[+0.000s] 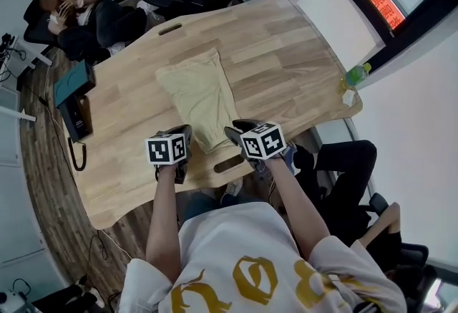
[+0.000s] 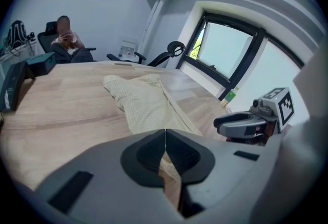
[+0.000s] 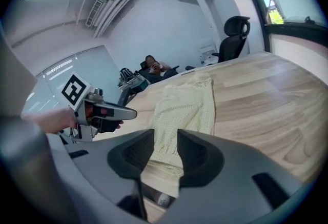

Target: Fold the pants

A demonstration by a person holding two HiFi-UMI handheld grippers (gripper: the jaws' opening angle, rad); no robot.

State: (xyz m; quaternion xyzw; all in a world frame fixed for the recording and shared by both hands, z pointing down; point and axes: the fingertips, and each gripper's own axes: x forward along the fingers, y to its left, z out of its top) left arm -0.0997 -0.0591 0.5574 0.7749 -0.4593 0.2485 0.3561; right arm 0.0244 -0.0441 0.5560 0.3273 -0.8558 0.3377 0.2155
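Two-handed grasp pending, we judge: our left gripper (image 2: 165, 136) is pressed together, empty; pale yellow checked pants (image 1: 200, 93) lie flat on the light wooden table (image 1: 286, 54); our right gripper (image 3: 165, 154) is spread over their near end. Next, both must pinch near corners

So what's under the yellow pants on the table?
Only the wooden table shows around the pale yellow pants, which lie flat on it. The patch of tabletop beneath the cloth is covered, so anything there cannot be seen.
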